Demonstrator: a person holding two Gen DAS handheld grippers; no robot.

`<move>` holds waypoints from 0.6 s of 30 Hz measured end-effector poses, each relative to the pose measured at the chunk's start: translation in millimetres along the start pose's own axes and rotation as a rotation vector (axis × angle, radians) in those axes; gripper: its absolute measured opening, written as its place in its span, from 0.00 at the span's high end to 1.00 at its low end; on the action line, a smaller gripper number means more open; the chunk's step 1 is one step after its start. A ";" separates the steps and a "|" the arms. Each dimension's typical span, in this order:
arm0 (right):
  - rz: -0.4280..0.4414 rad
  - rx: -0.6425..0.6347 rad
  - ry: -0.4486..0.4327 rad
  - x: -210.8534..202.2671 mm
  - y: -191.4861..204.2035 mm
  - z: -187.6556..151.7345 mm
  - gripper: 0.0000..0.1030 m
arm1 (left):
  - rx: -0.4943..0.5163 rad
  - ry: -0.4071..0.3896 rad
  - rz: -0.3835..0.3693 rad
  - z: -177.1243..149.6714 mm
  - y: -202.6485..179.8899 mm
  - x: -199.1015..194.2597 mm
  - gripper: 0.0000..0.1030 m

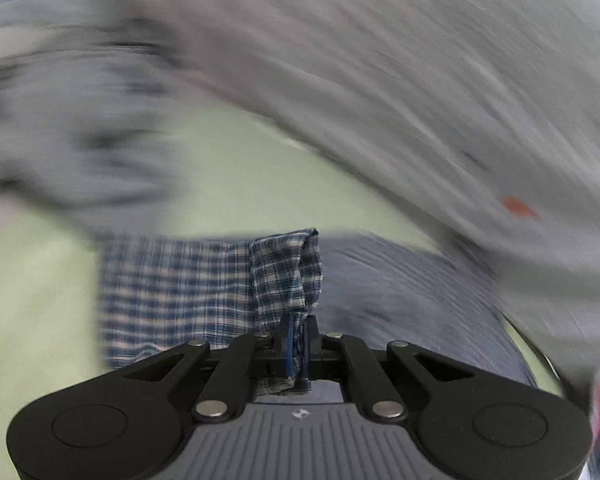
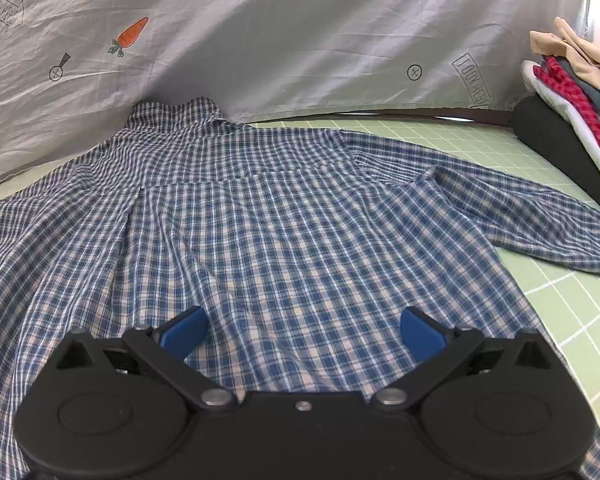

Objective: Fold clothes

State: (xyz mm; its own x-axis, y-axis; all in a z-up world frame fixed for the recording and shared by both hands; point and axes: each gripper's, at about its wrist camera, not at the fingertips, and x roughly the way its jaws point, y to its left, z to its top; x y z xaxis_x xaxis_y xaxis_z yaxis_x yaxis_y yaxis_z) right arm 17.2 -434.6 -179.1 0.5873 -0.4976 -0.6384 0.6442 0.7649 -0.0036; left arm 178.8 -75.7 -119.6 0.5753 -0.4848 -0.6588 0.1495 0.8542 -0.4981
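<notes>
A blue and white checked shirt point(image 2: 260, 216) lies spread back-up on the green grid mat point(image 2: 572, 304), collar toward the far side, one sleeve stretched out to the right. My right gripper point(image 2: 302, 332) hovers low over the shirt's lower back, open, nothing between its blue pads. In the left wrist view my left gripper point(image 1: 299, 338) is shut on a bunched fold of the checked shirt point(image 1: 288, 276), which stands up from between the pads. The rest of that view is smeared by motion blur.
A grey sheet point(image 2: 300, 32) printed with carrots hangs behind the mat. A stack of folded clothes point(image 2: 572, 100) sits at the right edge on a dark cushion point(image 2: 548, 140). Bare green mat shows right of the shirt.
</notes>
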 end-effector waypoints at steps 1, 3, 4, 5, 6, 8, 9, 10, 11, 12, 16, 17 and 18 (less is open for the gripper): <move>0.000 0.001 -0.001 -0.3 -0.1 0.0 0.00 | 0.047 0.030 -0.057 -4.2 -19.8 9.9 0.90; -0.001 0.002 -0.001 0.2 0.7 -0.3 0.00 | 0.104 0.084 -0.124 -13.6 -47.9 26.4 0.83; -0.001 0.002 -0.001 0.4 0.9 -0.2 0.00 | 0.123 0.114 -0.126 -17.1 -55.2 32.5 0.72; -0.001 0.003 -0.002 0.8 1.2 -0.3 0.00 | 0.135 0.127 -0.105 -19.8 -56.9 35.4 0.66; -0.001 0.003 -0.002 1.2 1.5 -0.3 0.00 | 0.147 0.140 -0.084 -22.5 -58.6 38.2 0.55; 0.001 0.005 -0.002 1.3 1.3 -0.3 0.00 | 0.147 0.148 -0.012 -25.6 -53.8 40.3 0.41; 0.003 0.004 0.000 1.4 1.0 0.1 0.00 | 0.142 0.147 0.027 -26.0 -48.0 40.0 0.34; 0.006 0.004 0.002 1.6 0.7 0.5 0.00 | 0.142 0.142 0.058 -26.4 -41.4 38.8 0.31; 0.008 0.001 0.013 1.9 0.9 2.2 0.00 | 0.142 0.136 0.093 -26.8 -34.5 37.2 0.31; 0.012 -0.001 0.036 2.7 1.8 6.3 0.00 | 0.141 0.130 0.140 -27.2 -26.9 34.4 0.29; 0.059 0.007 0.046 -3.5 12.7 28.6 0.00 | 0.116 0.118 0.293 -29.4 1.7 23.5 0.26; 0.088 0.019 0.027 -7.4 19.1 36.9 0.00 | 0.094 0.123 0.310 -29.9 8.0 21.9 0.26; 0.118 0.030 0.008 -11.3 25.6 45.5 0.00 | 0.068 0.130 0.319 -29.5 13.3 22.4 0.26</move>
State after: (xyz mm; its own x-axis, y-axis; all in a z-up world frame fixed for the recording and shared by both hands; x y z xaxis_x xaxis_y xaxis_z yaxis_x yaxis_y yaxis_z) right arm 49.4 -428.0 -137.0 0.6562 -0.4011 -0.6392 0.5852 0.8052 0.0955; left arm 170.0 -80.7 -157.7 0.4951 -0.2075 -0.8437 0.0341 0.9749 -0.2198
